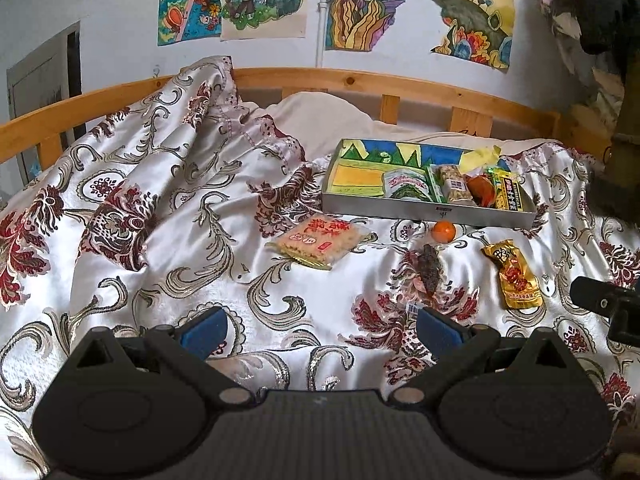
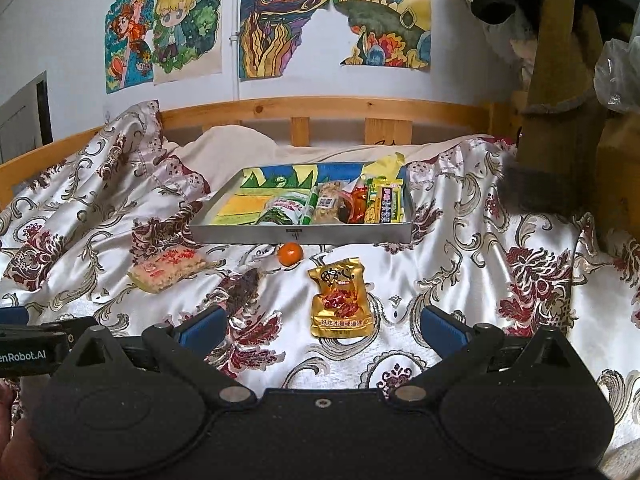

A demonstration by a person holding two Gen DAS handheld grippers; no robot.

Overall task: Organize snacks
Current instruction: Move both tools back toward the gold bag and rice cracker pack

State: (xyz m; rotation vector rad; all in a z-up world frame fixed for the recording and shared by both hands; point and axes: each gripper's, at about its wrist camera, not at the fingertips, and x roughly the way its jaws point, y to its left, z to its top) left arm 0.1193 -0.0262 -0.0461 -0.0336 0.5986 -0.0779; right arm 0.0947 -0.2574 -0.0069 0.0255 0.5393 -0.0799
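Looking at four loose snacks waiting on the bedspread (image 1: 168,216) in front of the tray (image 2: 296,235), which already holds a handful of packets on its right side with the left side bare. Right gripper (image 2: 320,330) spread wide, nothing between the fingers, hanging just short of the gold pouch (image 2: 340,300), so probably that one first. Left gripper (image 1: 318,330) also spread and empty, lined up nearer the dark wrapped snack (image 1: 430,270), with the rice cracker pack (image 1: 318,242) further left and the little orange (image 1: 444,231) sitting just beside the tray's front wall. Best bet for the pouch: come in low, pinch across the narrow width near the middle, not the crinkly sealed edge, since foil like that likely slips. Worth lifting clear of the tray wall before dropping it in the open left part. Careful around the orange, looks ready to roll on that slick satin. Surface is soft, rumpled, heavily patterned fabric, so pressing down probably just sinks. Wooden bed rail (image 1: 360,78) behind, colourful drawings (image 2: 280,20) taped to a white wall.
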